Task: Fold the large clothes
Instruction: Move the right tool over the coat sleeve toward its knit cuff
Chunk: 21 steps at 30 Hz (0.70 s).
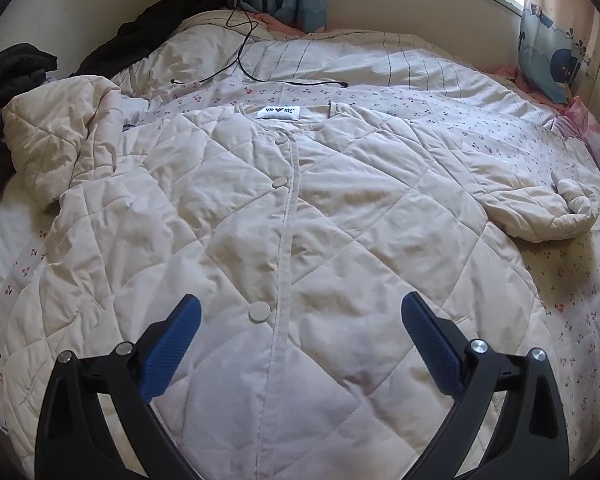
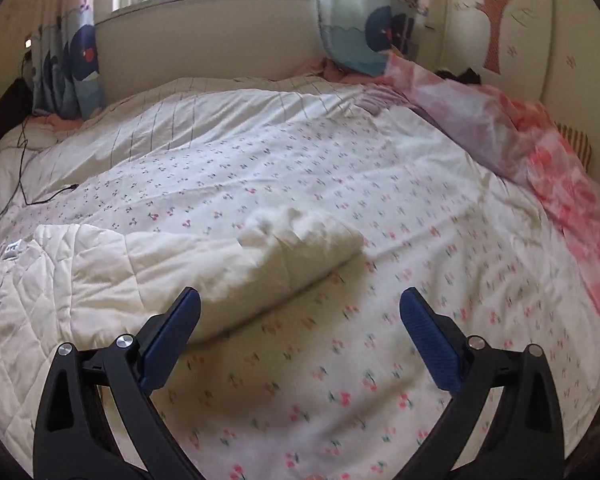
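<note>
Spread wide and holding nothing, the left hand-held gripper (image 1: 300,316) is hovering over the hem of a cream quilted jacket (image 1: 284,216), which is lying buttoned and face up on the bed (image 1: 572,280). Beside it, the right hand-held gripper (image 2: 300,312), equally spread, is hanging near the outstretched sleeve (image 2: 300,240). Farther off, the other sleeve (image 1: 60,136) is lying bunched. Folding appears not yet begun: both sleeves and the body are waiting.
</note>
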{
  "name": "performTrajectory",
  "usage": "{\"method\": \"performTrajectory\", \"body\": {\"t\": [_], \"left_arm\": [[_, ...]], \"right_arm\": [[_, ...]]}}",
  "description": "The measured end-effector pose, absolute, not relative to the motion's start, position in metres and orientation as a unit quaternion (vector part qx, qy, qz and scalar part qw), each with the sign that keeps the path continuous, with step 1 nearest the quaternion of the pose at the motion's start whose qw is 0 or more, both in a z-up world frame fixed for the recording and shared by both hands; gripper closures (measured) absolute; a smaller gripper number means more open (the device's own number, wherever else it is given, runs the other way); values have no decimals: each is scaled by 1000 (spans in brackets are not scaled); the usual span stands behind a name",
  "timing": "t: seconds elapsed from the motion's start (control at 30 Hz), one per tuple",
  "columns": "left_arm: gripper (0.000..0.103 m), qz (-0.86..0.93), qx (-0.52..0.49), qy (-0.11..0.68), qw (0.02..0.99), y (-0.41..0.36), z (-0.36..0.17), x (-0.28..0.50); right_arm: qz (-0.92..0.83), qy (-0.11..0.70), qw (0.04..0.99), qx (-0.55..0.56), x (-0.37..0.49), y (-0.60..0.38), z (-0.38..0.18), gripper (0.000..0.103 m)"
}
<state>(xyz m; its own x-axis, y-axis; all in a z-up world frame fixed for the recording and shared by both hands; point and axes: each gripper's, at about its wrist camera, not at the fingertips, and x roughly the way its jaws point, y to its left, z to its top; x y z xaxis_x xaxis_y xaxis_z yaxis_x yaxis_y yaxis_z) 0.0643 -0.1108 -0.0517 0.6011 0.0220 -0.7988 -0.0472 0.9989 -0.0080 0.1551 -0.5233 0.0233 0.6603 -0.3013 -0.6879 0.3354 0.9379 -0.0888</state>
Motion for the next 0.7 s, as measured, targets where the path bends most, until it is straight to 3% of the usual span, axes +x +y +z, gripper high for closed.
{"method": "performTrajectory", "body": {"t": [0.2,0.37,0.5,0.7], "left_arm": [[7,14,-9,450,893,-117,-53,69],[7,8,-9,455,891,-121,-55,71],[7,5,-4,451,893,-123,-53,66],[7,3,-1,447,894,-124,-51,61]], "right_arm": [[-220,439,858,-153,299,-483,-19,7],[-278,493,782,-262,313,-497,-75,7],[-301,468,813,-171,250,-549,-58,7],[-283,415,860,86,98,-622,-44,7]]}}
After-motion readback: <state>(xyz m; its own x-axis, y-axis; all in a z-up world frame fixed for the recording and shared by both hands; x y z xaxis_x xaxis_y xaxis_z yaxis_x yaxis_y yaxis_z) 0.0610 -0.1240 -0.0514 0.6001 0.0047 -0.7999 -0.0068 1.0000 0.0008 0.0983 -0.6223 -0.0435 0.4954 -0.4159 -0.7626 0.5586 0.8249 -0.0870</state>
